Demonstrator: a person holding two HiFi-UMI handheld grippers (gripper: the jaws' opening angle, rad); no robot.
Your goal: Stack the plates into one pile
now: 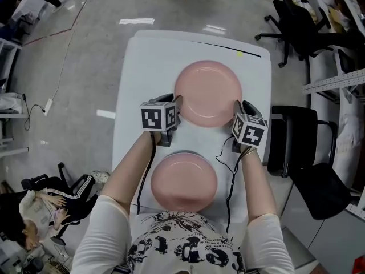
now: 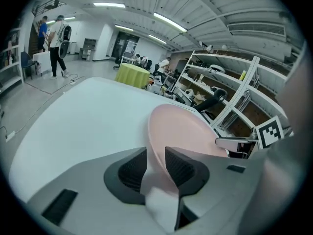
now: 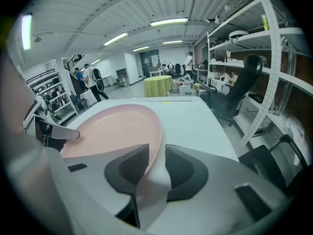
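As the left claw (image 2: 155, 154) straddles it, the far round plate (image 2: 191, 130) gleams.

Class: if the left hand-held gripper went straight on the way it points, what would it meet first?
The far pink plate: its rim lies between the open jaws of the left hand-held gripper, so going on would most likely push into that rim first. Whether a pad touches it is hard to judge.

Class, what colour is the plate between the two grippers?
The plate is pale pink; head view shows it best.
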